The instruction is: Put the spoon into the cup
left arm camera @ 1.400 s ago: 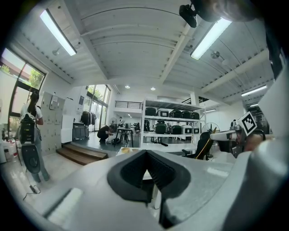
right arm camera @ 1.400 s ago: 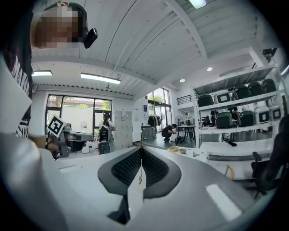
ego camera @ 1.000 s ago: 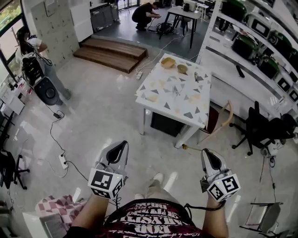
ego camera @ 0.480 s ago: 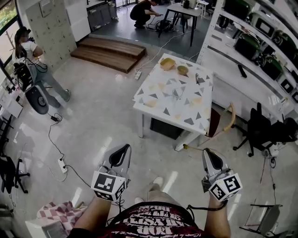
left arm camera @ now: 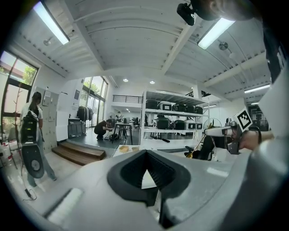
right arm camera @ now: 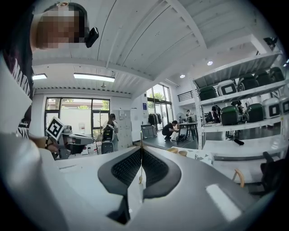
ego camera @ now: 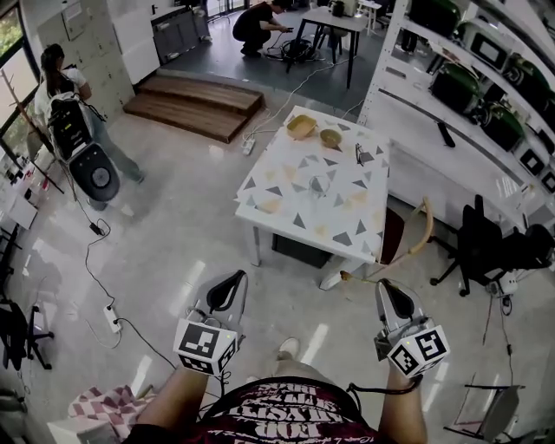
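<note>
At the frame's lower edge, the left gripper and right gripper sit clenched on nothing, well apart from the patterned table.

**Item count, head view**

Grippers: 2, the left gripper and the right gripper.
Tables: 2, a patterned table and a dark table at the back.
Bowls on the patterned table: 2, a larger bowl and a smaller bowl.
Cup: 1, clear.
Other people: 2, a standing person and a crouching person.
Chairs: 2, a wooden chair and a black office chair.
Spoons: too small to count.
</note>
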A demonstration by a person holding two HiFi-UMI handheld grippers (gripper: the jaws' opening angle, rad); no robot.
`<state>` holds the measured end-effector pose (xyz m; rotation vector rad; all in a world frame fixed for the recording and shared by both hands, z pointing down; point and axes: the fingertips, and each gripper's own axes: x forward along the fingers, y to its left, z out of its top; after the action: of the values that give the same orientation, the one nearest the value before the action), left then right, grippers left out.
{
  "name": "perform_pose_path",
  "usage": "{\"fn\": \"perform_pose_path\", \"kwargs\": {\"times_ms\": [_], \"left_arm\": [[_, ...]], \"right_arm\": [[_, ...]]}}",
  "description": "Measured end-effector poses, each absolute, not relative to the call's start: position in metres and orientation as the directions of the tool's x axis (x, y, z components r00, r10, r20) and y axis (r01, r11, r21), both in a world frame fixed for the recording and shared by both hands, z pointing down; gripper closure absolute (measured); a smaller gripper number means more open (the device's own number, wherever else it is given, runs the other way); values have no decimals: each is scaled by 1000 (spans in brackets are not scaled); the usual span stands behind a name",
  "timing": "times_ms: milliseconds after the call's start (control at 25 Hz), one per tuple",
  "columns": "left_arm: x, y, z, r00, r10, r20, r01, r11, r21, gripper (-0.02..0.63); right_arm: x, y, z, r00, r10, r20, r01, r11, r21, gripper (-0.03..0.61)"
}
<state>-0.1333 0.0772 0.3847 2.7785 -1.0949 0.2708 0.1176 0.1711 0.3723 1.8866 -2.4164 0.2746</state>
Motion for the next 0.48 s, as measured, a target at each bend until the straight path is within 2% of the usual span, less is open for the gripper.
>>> {"fn": "perform_pose_path", "kwargs": {"times_ms": [480], "left_arm": [[-63, 47, 355, 731, -660, 176, -672, -740, 15, 614]], "right_arm": [[186, 156, 364, -225, -970, 97, -971, 214, -108, 543]]}}
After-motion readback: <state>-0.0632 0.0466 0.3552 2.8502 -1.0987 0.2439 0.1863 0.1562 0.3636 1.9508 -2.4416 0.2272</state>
